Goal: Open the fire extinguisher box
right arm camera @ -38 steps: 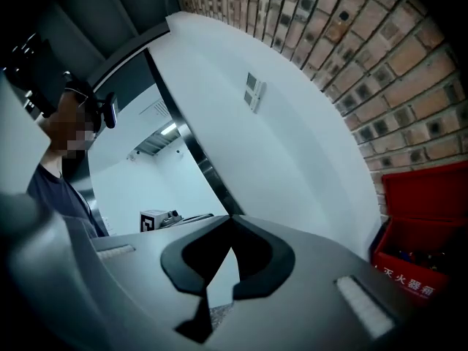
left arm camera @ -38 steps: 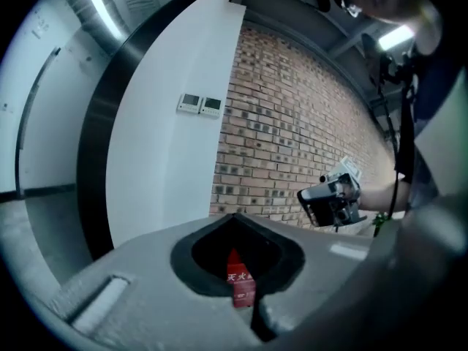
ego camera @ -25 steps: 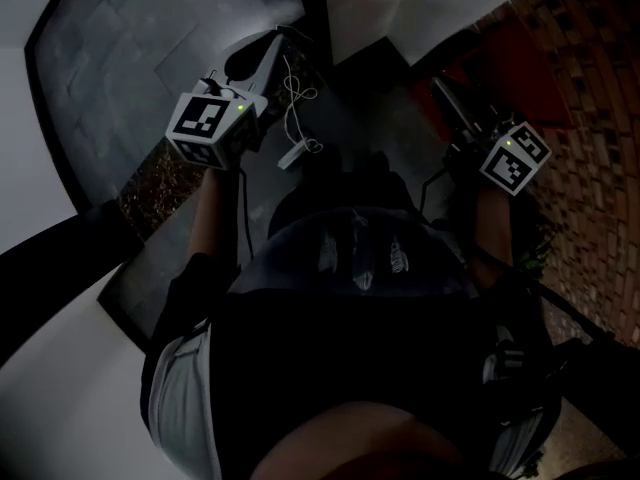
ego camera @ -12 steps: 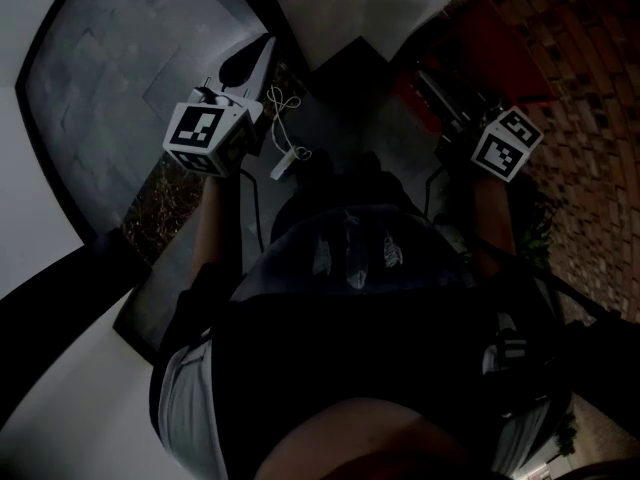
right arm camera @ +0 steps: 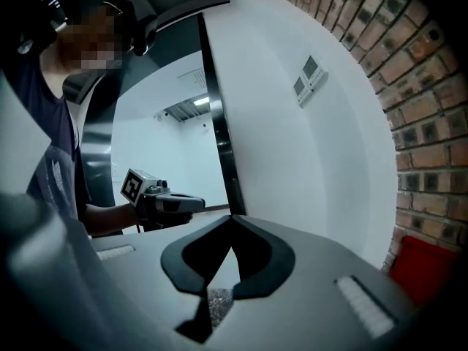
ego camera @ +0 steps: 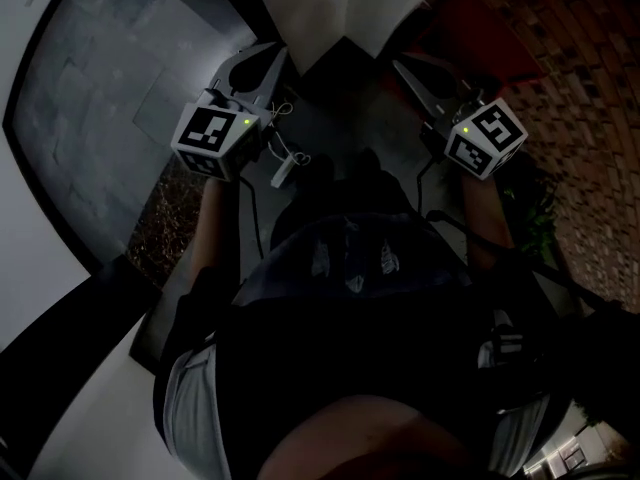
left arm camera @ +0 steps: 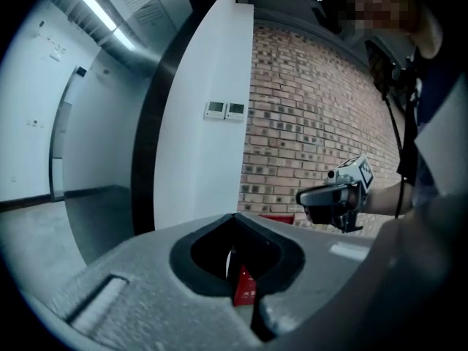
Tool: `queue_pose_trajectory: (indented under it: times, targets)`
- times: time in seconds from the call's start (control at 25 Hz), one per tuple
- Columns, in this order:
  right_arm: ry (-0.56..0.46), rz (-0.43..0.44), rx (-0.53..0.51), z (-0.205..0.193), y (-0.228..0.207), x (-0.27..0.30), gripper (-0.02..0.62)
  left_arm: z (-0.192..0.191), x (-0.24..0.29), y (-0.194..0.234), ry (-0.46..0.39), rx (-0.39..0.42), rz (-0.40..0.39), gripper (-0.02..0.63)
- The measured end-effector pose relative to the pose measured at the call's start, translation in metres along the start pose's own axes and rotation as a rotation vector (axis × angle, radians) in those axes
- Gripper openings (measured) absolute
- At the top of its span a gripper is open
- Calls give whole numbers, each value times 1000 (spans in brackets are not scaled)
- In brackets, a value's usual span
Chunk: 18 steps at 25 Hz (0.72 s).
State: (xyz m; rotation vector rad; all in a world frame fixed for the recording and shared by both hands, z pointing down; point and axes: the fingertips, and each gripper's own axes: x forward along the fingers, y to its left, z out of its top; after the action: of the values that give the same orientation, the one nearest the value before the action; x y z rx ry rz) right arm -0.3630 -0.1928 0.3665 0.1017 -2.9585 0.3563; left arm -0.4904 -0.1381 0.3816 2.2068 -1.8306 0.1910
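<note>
The red fire extinguisher box [ego camera: 478,40] stands low against the brick wall, dim at the head view's upper right. In the left gripper view a strip of red box [left arm camera: 278,219] shows past the jaws, and its red edge [right arm camera: 424,266] sits at the right gripper view's lower right. My left gripper [ego camera: 270,56] is shut and empty, its tips meeting [left arm camera: 235,216]. My right gripper [ego camera: 402,66] is also shut with nothing in it [right arm camera: 232,217]. Both point at the white wall corner, apart from the box. Each gripper sees the other: right gripper [left arm camera: 335,194], left gripper [right arm camera: 164,202].
A white pillar [left arm camera: 201,167] with two small wall panels [left arm camera: 225,110] stands ahead, the brick wall [left arm camera: 314,123] to its right. A gravel strip [ego camera: 155,213] borders the grey floor at left. A white cable with a small box [ego camera: 284,168] dangles under the left gripper.
The left gripper has drifted right toward the wall corner. The right gripper has rolled, so its jaws now show pointing up-left. The red box has slid toward the view's top right.
</note>
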Motion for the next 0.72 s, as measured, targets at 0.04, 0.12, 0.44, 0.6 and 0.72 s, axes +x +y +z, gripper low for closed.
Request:
queue_pose_trajectory:
  times: [0.04,0.12,0.44,0.6,0.72]
  targets:
    - [-6,-20,4,-2,7,3,2,-4,-1,-4,11,-6,-36,0]
    - [8,-71,-1,-10,21,5,2,-13,0,-13,25,-19,-112,0]
    - [-1,-121,172,-37,38,3,2,-19,11,-33,40,-125,-314,0]
    - [-16,-193,175,-27,31,-22,2,-4,41,-79,31,-59,-510,0]
    - [-27,-248,191,-34,37,-42,2,-10,48,-99,46,-34,-549,0]
